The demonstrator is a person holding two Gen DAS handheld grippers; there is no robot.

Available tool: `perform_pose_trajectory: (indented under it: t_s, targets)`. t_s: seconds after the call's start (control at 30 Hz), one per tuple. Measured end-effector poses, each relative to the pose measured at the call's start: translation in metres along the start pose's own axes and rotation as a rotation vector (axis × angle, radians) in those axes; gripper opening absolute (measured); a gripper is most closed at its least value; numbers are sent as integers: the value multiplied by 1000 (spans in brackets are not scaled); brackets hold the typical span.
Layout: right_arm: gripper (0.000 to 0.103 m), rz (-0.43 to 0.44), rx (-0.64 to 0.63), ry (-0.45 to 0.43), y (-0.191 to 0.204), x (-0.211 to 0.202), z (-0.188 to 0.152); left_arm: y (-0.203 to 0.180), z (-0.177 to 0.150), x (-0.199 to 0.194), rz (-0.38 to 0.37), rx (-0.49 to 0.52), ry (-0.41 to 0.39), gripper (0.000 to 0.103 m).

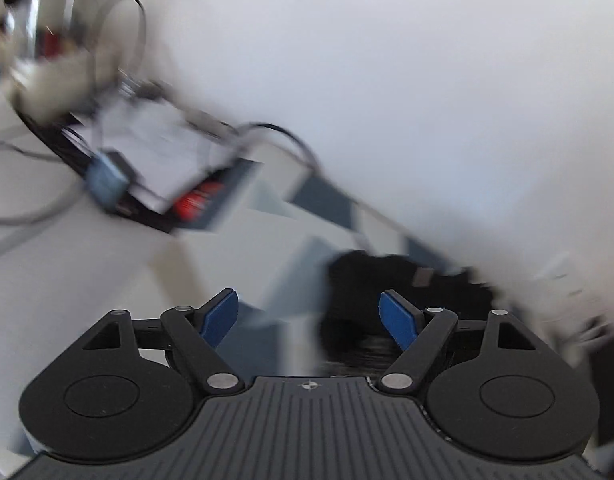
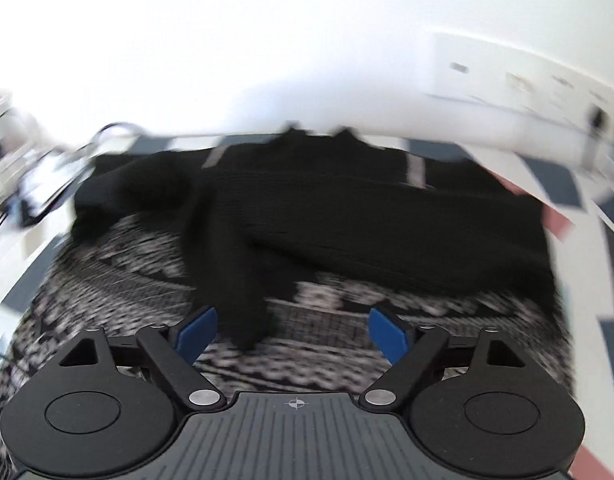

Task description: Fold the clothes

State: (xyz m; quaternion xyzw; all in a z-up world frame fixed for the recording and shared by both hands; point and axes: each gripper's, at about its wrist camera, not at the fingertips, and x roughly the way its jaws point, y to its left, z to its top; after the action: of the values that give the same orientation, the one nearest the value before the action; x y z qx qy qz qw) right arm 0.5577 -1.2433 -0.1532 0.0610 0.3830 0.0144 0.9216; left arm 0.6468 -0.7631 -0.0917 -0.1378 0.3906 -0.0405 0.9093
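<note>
Black sweater [image 2: 307,216] lies ahead of right gripper [image 2: 293,330], sleeve end between its wide, empty jaws. Left gripper [image 1: 309,318] also gaping, holding nothing, sweater edge just ahead. Risk: blur, mistimed pinch snags patterned knit beneath.

Left gripper [image 1: 309,320]: jaws stand wide apart, blue pads [image 1: 219,318] facing each other, nothing pressed between them.
Black garment [image 1: 387,280]: dark knit heap just ahead of the right-hand finger (edges smeared by blur), lying on the cloth near the wall.
Patterned cloth [image 1: 327,200]: grey, dark-blue and white patches covering the surface under the garment.
Clutter [image 1: 155,160]: at the surface's far left edge, white papers on a dark block with a red patch, a small blue-grey box beside them.
Cables [image 1: 119,28]: thin loops above and around the clutter.
Wall [image 1: 387,60]: plain white, filling the upper right.
</note>
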Motion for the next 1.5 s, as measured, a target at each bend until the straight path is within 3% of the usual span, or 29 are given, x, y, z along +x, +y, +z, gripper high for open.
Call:
perform_pose_trajectory:
  t_s: [0.07, 0.17, 0.23, 0.33, 0.37, 0.47, 0.6, 0.87, 0.97, 1.03, 1.1, 1.3, 1.43, 1.5]
  targets:
    - [77, 18, -49, 3, 12, 7, 2, -2, -2, 12, 48, 110, 10, 80]
    - [61, 21, -86, 39, 22, 20, 2, -26, -22, 39, 13, 246, 62, 80]
    - [57, 21, -79, 57, 19, 26, 3, -43, -38, 57, -13, 316, 99, 80]
    - [27, 31, -49, 60, 11, 29, 7, -60, -55, 78, 0, 402, 116, 80]
    - [7, 38, -33, 55, 6, 28, 10, -65, -59, 84, 13, 431, 111, 80]
    - [7, -2, 67, -42, -17, 13, 23, -71, -64, 95, 50, 481, 113, 80]
    - [7, -13, 311, -195, -70, -15, 46, -66, -61, 104, 69, 475, 149, 80]
    - [9, -108, 510, -177, -153, -16, 69, -71, -65, 104, 74, 547, 127, 86]
    - [25, -234, 568, -177, -173, -15, 72, -74, -66, 106, 88, 547, 119, 87]
    - [26, -224, 597, -183, -182, -16, 69, -74, -65, 107, 93, 532, 121, 88]
    - [27, -202, 596, -164, -186, -14, 67, -74, -65, 108, 97, 524, 119, 90]
    - [35, -223, 387, -91, -166, -9, 50, -71, -66, 109, 114, 497, 111, 95]
    - [38, -180, 237, -34, -149, -4, 41, -70, -67, 109, 123, 479, 109, 97]
    - [40, -112, 272, -8, -146, -1, 39, -70, -67, 109, 127, 473, 107, 97]
